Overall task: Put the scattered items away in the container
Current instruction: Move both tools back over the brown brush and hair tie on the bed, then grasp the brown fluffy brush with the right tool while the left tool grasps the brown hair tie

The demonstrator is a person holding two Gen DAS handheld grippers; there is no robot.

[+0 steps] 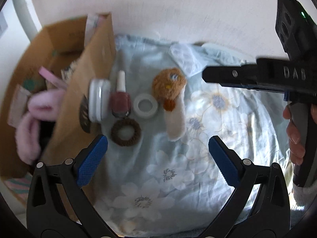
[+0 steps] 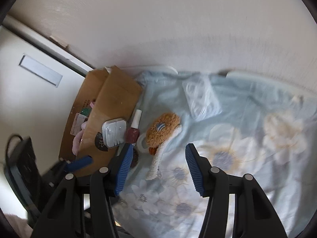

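While both my grippers' fingers [image 1: 93, 162] stood apart and empty, the soft, light plush toy [image 1: 169, 88] looked easiest pinched across its fuzzy head.

The bedsheet [image 1: 178, 178] is pale blue with big white flowers that have grey-blue and yellowish centres. The cardboard box [image 1: 93, 59] is plain brown, with a dark round sticker on its side and pink fluffy stuff [image 1: 39, 107] inside. Lined up next to it: a white earphone case [image 1: 99, 100], a nail polish bottle [image 1: 120, 99] that's dusty pink-red with a white cap, a white ring [image 1: 145, 106], a dark brown hair tie [image 1: 125, 131], and a plush toy [image 1: 170, 91] in orange-brown and cream with a blue eye. Both hand-held grippers are black with bright blue pads [image 1: 223, 162].
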